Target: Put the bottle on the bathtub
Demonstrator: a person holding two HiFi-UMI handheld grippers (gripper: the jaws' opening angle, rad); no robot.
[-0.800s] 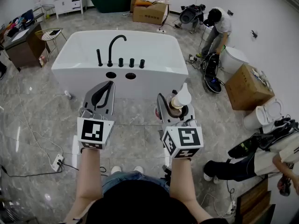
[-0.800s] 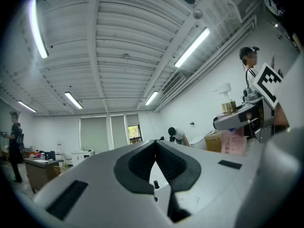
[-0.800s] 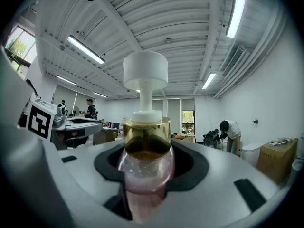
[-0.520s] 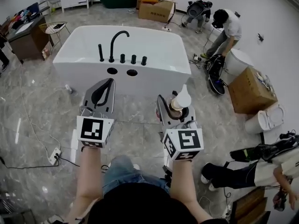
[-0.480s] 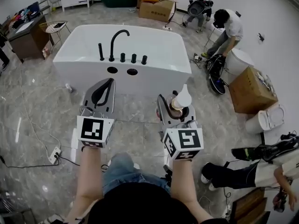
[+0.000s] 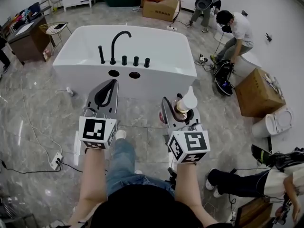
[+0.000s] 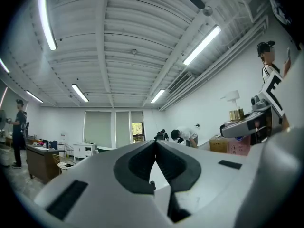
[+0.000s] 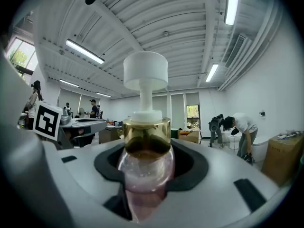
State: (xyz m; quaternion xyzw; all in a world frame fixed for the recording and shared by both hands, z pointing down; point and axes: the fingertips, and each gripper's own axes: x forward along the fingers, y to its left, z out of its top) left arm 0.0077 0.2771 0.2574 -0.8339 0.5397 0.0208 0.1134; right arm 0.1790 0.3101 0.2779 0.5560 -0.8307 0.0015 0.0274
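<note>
My right gripper (image 6: 179,109) is shut on a pump bottle (image 6: 184,103) with a white pump head, gold collar and clear pink body (image 8: 145,170); it stands upright between the jaws. The white bathtub (image 6: 156,82) lies ahead on the floor, with a black faucet (image 6: 118,44) and black knobs on its near deck. The bottle hangs short of the tub's near right corner. My left gripper (image 6: 106,95) is shut and holds nothing; in the left gripper view its tips (image 7: 155,144) meet.
A person (image 6: 232,37) bends over gear right of the tub. Cardboard boxes (image 6: 256,91) and a white toilet (image 6: 278,120) stand at the right. A dark desk (image 6: 26,39) is at far left. A cable and power strip (image 6: 56,159) lie on the marble floor.
The tub sits slightly nearer and the person's leg has stepped forward between the grippers. Both grippers hold the same pose, bottle still held.
</note>
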